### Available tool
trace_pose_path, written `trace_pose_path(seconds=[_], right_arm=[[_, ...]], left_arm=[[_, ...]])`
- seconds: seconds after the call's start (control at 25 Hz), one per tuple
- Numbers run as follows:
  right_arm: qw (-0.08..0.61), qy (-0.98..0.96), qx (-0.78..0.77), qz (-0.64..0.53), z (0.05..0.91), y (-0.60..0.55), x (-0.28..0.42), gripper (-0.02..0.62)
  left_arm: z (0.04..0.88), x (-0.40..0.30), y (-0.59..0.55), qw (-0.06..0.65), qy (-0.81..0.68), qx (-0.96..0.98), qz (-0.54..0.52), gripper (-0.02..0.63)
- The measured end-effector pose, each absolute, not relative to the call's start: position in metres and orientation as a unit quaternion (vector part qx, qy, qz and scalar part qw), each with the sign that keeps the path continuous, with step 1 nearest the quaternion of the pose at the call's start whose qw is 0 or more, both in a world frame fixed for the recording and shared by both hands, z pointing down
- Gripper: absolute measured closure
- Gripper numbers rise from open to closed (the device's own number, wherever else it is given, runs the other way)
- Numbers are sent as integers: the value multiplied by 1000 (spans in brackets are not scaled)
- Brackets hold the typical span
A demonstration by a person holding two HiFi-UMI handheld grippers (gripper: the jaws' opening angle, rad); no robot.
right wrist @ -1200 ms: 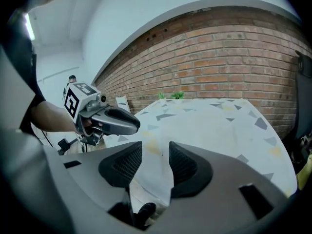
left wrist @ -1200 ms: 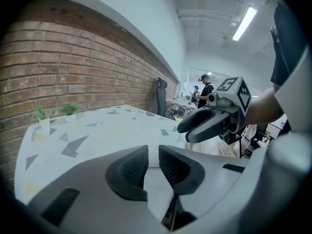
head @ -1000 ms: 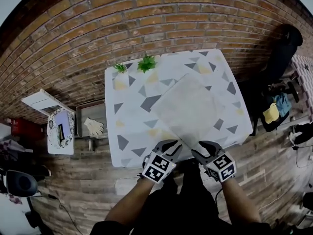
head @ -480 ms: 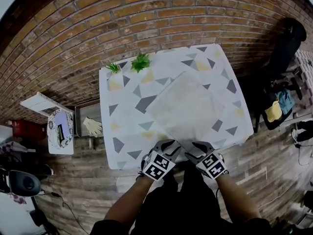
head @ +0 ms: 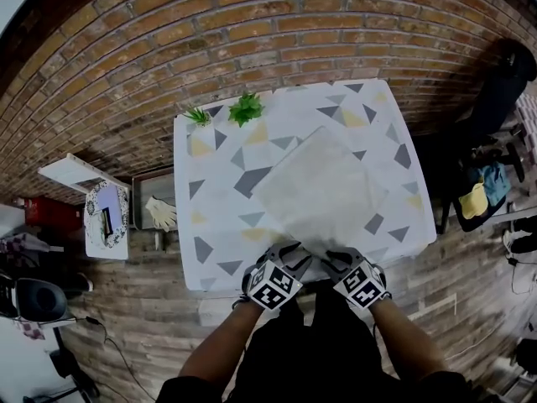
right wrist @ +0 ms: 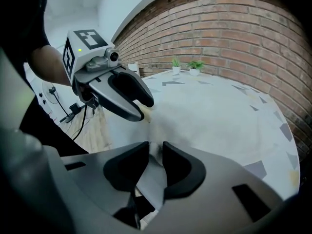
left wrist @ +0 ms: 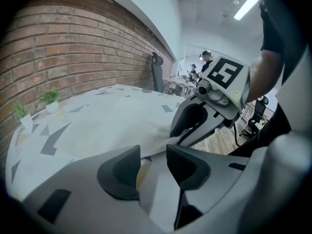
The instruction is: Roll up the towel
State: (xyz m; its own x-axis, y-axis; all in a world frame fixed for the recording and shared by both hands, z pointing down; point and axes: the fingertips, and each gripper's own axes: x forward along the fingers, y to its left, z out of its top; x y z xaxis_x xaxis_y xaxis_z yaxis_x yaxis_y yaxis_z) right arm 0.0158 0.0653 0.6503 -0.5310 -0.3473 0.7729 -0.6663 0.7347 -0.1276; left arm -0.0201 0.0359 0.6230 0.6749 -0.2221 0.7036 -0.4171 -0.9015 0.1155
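Behind the table we see a red brick wall (head: 252, 23), and below it a brown wood-plank floor (head: 143, 334). Next in size is the square table (head: 214, 217), covered by a white cloth printed with grey and yellow triangles.

On it lies the task item, a pale off-white square cloth towel (head: 323, 183). It is flat and unrolled, turned diagonally, a bit right of the table's centre. Its near corner sits at the near table edge, where both grippers meet.

Off the table's right side stands a black office chair (head: 495, 86). Left of the table we note a grey rectangular tray (head: 143, 193) with a pale work glove (head: 159, 217) lying in it.

The left grey two-jaw gripper (left wrist: 153, 152) points down at the towel's near edge. Its jaws stand apart and have just been opening. Nothing is pinched; we see only tablecloth in the gap, with the towel's edge just ahead.

The right grey two-jaw gripper (right wrist: 155, 147) is just beside it. Its jaws have just been closing and now pinch a puckered bit of the towel's near edge.

Smallest are a bushy green potted plant (head: 249, 107) and a thinner green potted plant (head: 201, 116), at the far table edge by the wall, clear of the towel.
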Motion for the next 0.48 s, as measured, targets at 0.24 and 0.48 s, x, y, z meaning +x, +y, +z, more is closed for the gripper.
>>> trace_pose_path(seconds=[0.24,0.48], right_arm=[[357,-863,285,218,629,58,17,522],[329,-871,273,241,615,52,20,538]], left_arm=[[626,-7,42,68,-139,905,397,436],[631,6,40,22,-115,902,416,436]])
